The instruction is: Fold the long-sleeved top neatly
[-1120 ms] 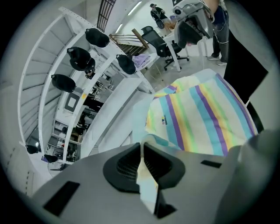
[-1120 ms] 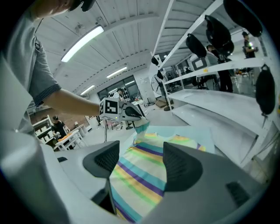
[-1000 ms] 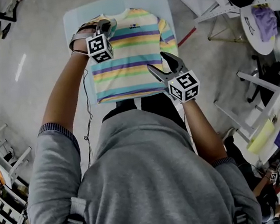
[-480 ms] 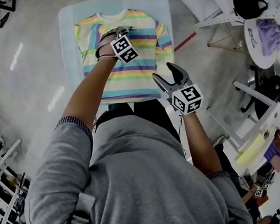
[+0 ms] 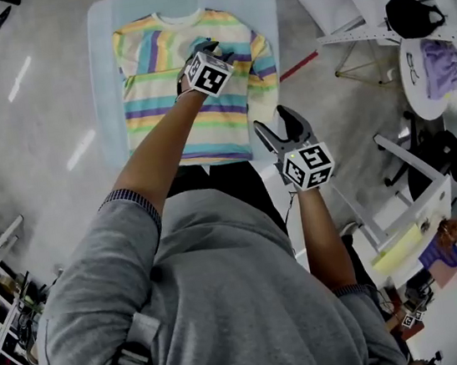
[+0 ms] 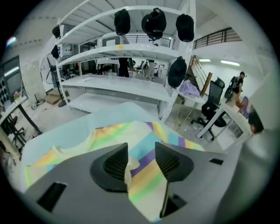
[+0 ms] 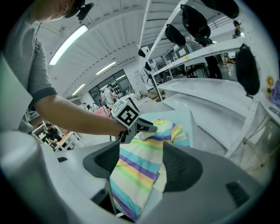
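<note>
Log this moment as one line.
left gripper: jaws just been opening over striped top, not gripping it | right gripper: open, empty

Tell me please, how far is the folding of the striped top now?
Done: the sleeve at the view's left lies folded across the chest of the top. In hand: the jaws of the left tool have just been opening over it, with striped cloth between them, not pinched; the right tool hovers open by the hem. Left: the other sleeve, then folding the body.

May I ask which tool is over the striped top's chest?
The left tool, jaws just opening, gripping nothing; the right tool hangs by the top's hem.
</note>
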Motion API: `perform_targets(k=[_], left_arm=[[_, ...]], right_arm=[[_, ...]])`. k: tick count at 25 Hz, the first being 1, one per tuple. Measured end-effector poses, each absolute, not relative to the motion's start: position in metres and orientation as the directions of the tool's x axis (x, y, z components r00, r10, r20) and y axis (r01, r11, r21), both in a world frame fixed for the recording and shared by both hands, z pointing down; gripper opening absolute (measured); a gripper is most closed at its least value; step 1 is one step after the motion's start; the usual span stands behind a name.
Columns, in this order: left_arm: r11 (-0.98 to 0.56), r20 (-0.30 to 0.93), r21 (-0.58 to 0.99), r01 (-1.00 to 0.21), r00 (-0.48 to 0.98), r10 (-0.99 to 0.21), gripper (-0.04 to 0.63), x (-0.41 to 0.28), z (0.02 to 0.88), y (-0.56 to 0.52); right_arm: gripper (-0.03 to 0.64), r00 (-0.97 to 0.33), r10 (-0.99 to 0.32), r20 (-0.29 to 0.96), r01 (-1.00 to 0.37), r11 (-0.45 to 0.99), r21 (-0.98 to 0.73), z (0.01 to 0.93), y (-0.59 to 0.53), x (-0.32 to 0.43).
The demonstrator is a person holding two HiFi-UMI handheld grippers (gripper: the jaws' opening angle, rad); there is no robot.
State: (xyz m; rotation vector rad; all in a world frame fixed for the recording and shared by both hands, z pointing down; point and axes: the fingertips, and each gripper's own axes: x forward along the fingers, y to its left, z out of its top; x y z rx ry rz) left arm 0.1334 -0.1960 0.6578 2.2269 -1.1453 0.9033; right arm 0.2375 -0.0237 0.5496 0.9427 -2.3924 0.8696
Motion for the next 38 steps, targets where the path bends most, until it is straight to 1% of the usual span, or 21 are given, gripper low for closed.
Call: perform_targets(k=[4, 7, 12, 18, 23, 28, 33, 38], left_arm=[[-0.622, 0.612, 0.211, -0.754, 0.598, -0.517, 0.218, 0.167, 0.635, -0.187], [-0.667, 0.575, 0.235, -0.707, 0.654, -0.492, 0.218, 0.179, 0.624, -0.176], [-0.655, 0.567, 0.252, -0.712, 0.657, -0.496, 0.218, 0.172, 0.611, -0.158], [-0.632, 0.526, 0.318, -0.707, 0.686, -0.503, 0.216, 0.172, 0.584, -0.123], [-0.672, 0.497, 0.316, -0.669, 0.72, -0.483, 0.216, 0.179, 0.564, -0.098], [-0.704, 0.516, 0.295, -0.646, 0.728, -0.451, 0.218, 0.188, 0.57, -0.086], [-0.723, 0.533, 0.309, -0.618, 0.742, -0.406, 0.253, 0.199, 0.586, -0.068], [-0.728, 0.552, 0.313, -0.61, 0.741, -0.383, 0.276, 0.203, 0.597, -0.055]], right_arm=[[0.325, -0.673, -0.457, 0.581, -0.724, 0.565, -0.395, 0.552, -0.025, 0.243], [0.325, -0.666, -0.467, 0.582, -0.733, 0.554, -0.395, 0.553, -0.025, 0.247], [0.325, -0.637, -0.49, 0.595, -0.763, 0.512, -0.394, 0.565, -0.03, 0.255], [0.317, -0.547, -0.529, 0.649, -0.837, 0.366, -0.407, 0.6, -0.02, 0.274], [0.295, -0.471, -0.54, 0.697, -0.881, 0.245, -0.405, 0.632, -0.005, 0.28], [0.295, -0.387, -0.548, 0.741, -0.917, 0.142, -0.373, 0.671, 0.003, 0.285], [0.295, -0.309, -0.522, 0.795, -0.936, 0.022, -0.35, 0.69, 0.008, 0.291], [0.284, -0.258, -0.525, 0.811, -0.945, -0.038, -0.325, 0.726, 0.008, 0.291]])
